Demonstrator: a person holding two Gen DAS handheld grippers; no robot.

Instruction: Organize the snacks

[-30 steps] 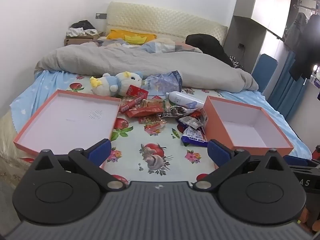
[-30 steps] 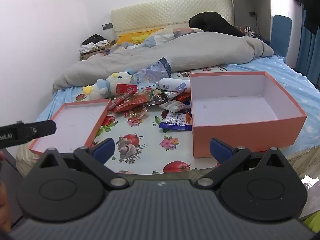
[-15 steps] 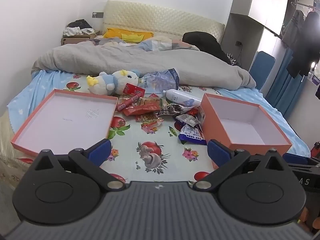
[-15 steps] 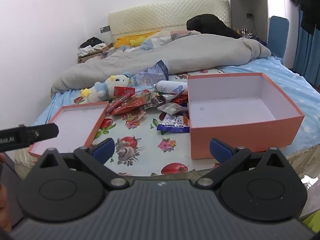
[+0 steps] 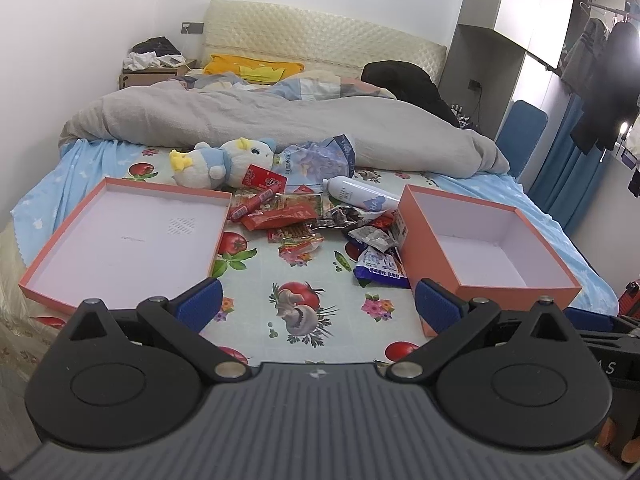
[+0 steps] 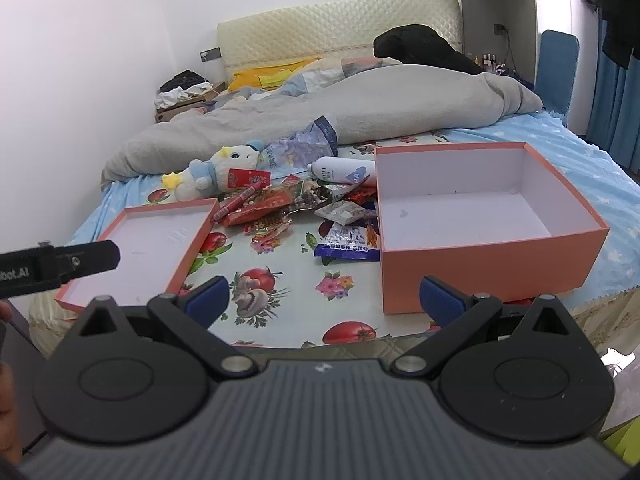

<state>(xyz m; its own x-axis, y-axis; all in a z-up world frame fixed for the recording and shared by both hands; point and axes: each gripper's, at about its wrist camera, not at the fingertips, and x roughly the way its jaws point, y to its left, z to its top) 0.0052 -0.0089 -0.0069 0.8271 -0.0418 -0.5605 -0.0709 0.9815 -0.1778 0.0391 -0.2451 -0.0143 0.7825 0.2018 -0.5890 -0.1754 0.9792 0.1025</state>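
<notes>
Both cameras have drawn back a little from the bed [image 5: 80, 152], so more of it shows. On it, the deep orange box [image 6: 488, 264] at right and the shallow lid [image 5: 120, 236] at left are both bare inside. Between them lies the snack pile [image 5: 320, 224], untouched; sorting has not begun. Left hand-held gripper [image 5: 316, 304] and right hand-held gripper [image 6: 324, 300] hover near, jaws spread, holding nothing.

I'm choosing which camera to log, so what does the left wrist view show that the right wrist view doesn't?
Only the left wrist: hanging clothes on a rail at the far right. Only the right wrist: the left tongs' fingers poking in from the left edge. Both share: the deep box, the shallow lid, the snack pile between them, the plush toy.
</notes>
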